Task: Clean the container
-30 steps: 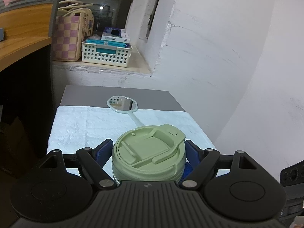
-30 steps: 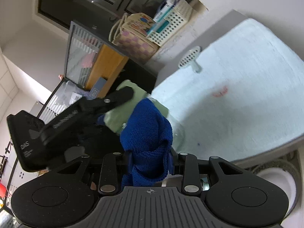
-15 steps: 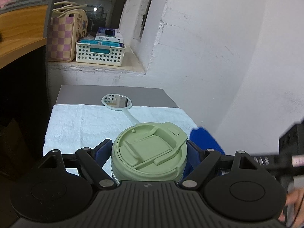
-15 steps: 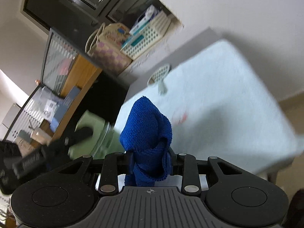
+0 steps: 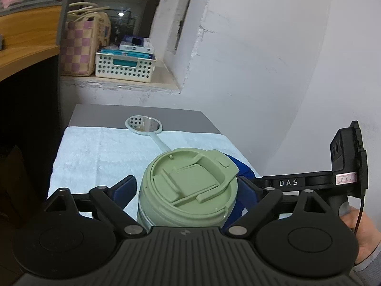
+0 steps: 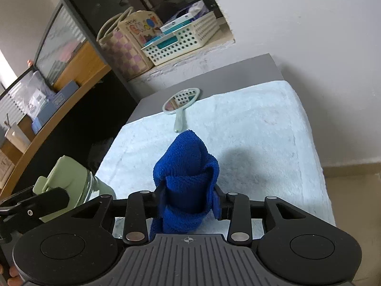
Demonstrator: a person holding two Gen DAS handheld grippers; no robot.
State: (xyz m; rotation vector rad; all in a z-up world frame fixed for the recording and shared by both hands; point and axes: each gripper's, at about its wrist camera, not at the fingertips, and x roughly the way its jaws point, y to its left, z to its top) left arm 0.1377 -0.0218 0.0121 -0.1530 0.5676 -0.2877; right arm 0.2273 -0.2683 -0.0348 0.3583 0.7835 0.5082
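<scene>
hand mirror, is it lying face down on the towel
No, the hand mirror lies glass side up at the far edge of the pale towel, its face showing a reflection of the perforated basket.

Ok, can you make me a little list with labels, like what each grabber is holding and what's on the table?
left gripper: shut on the green-lidded container, held at its sides
container body: clear glass below the green lid, seen in the right wrist view
right gripper: shut on the blue cloth, bunched upright between its fingers
cloth and container: close together; contact cannot be told
table cover: pale blue towel
also on the towel: hand mirror, lying flat near the far edge
ledge behind: white basket and checked bag
</scene>
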